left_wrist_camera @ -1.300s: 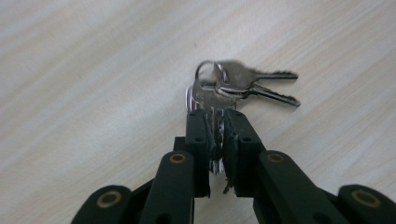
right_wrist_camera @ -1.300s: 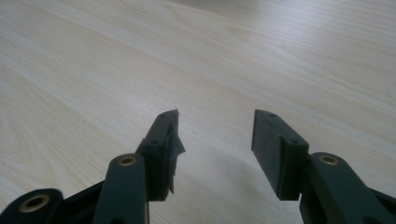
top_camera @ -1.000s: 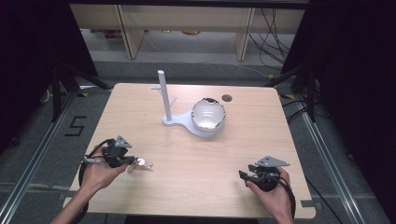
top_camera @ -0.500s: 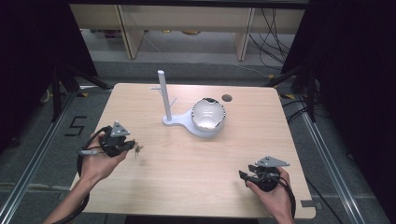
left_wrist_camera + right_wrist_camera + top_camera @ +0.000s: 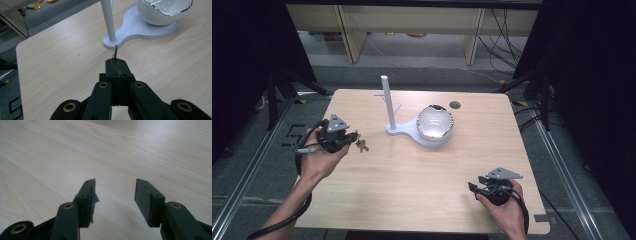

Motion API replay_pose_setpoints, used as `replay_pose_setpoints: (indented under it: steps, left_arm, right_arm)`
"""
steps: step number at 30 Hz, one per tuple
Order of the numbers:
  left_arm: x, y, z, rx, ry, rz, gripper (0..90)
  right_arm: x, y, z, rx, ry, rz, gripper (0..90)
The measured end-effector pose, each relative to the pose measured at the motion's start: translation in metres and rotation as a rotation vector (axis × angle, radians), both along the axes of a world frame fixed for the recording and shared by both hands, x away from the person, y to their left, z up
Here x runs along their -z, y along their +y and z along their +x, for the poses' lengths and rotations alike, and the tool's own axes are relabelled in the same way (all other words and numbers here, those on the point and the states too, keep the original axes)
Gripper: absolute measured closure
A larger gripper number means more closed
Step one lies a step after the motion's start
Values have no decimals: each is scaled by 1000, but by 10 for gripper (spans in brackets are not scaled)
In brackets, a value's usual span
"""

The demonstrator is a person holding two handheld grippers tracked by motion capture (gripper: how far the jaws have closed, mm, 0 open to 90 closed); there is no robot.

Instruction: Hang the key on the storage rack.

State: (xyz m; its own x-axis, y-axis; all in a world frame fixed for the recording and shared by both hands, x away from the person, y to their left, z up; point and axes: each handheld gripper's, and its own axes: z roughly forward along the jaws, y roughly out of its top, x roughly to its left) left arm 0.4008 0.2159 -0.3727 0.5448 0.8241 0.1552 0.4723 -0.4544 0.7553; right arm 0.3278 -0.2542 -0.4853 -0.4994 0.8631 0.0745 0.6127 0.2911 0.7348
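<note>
A white stand [image 5: 402, 131] sits at the table's middle back, with an upright post [image 5: 386, 100] and a shiny white bowl [image 5: 435, 122] on its base. My left gripper [image 5: 353, 136] hovers left of the post, shut on a small metal key-like piece [image 5: 361, 145]. In the left gripper view the shut gripper [image 5: 116, 61] pinches that thin metal piece [image 5: 115, 50], whose tip points at the foot of the post [image 5: 109, 22] beside the bowl [image 5: 162, 11]. My right gripper [image 5: 474, 188] rests near the front right edge, open and holding nothing [image 5: 116, 183].
A dark round hole [image 5: 455, 105] marks the table [image 5: 422, 200] behind the bowl. Thin pegs stick out from the post's sides. Black frames and cables stand beyond the table's edges. Bare wood lies between the two grippers.
My left gripper has carried the metal piece away from the front edge toward the stand's post. The right gripper has stayed still.
</note>
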Motion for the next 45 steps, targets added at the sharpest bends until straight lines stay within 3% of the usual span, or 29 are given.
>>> replay_pose_setpoints:
  steps: [2,8,9,12,18,19,22,24,25,34,35,45]
  left_arm:
    - [-2,-1,1,-7,-17,7,897]
    - [-2,-2,4,-2,-38,-30,897]
    - [-3,-1,5,-4,-41,-34,897]
    - [-4,0,5,-14,-55,-33,897]
    - [-6,0,8,-22,-82,-83,897]
    - [-5,-1,10,-33,-98,-123,897]
    - [-8,0,10,-34,-103,-106,897]
    - [-8,-1,11,-38,-117,-139,897]
    - [-9,0,11,-38,-119,-125,897]
    - [-12,-4,17,-44,-168,-146,897]
    - [-12,-4,18,-44,-164,-157,897]
    - [-17,-7,24,-53,-194,-186,897]
  right_arm:
    - [1,0,0,-5,-1,10,523]
    - [1,0,0,-2,-2,14,523]
    - [2,0,1,-10,0,39,524]
    - [0,0,0,1,2,22,524]
    - [1,0,1,4,-5,15,524]
    - [1,2,0,6,2,20,524]
    - [1,2,1,-4,4,21,524]
    - [1,1,1,-4,-13,15,525]
    - [1,1,1,-4,-13,15,525]
    - [1,0,0,3,-14,24,526]
    - [1,2,-2,27,9,41,526]
    - [1,0,0,7,-25,21,526]
